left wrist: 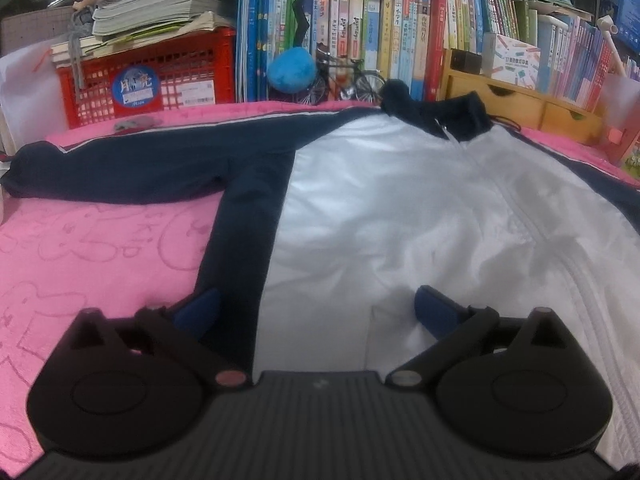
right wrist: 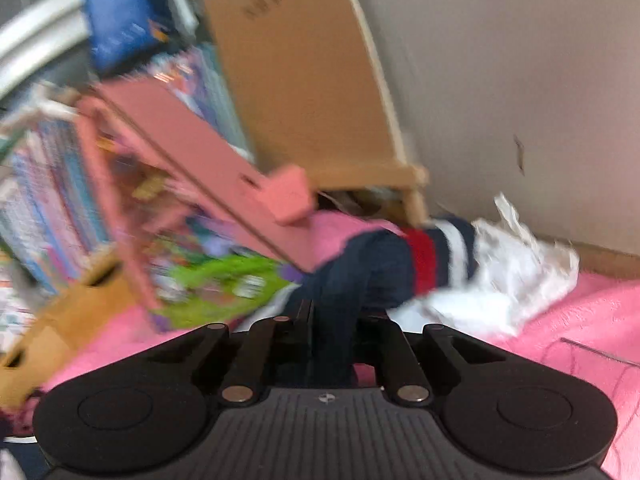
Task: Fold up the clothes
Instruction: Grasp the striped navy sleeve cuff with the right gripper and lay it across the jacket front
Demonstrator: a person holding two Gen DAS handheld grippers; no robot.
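A jacket (left wrist: pixel 380 208) with a white front, a zip and navy sides lies spread flat on a pink blanket (left wrist: pixel 80 260). Its navy sleeve (left wrist: pixel 120 164) stretches out to the left. My left gripper (left wrist: pixel 316 300) hovers open over the jacket's near hem, one blue pad on the navy side panel and the other over the white front, with nothing pinched. In the blurred right wrist view, my right gripper (right wrist: pixel 332 320) is shut on the other navy sleeve (right wrist: pixel 360 272), which ends in a red, white and navy cuff (right wrist: pixel 424 260).
Behind the blanket stand a red crate (left wrist: pixel 152 80) under stacked papers, a row of books (left wrist: pixel 380 32), a blue plush (left wrist: pixel 292 68), a model bicycle (left wrist: pixel 344 80) and wooden drawers (left wrist: pixel 512 100). Near the cuff lie a white plastic bag (right wrist: pixel 512 272), a cardboard sheet (right wrist: pixel 304 72) and a pink box (right wrist: pixel 200 160).
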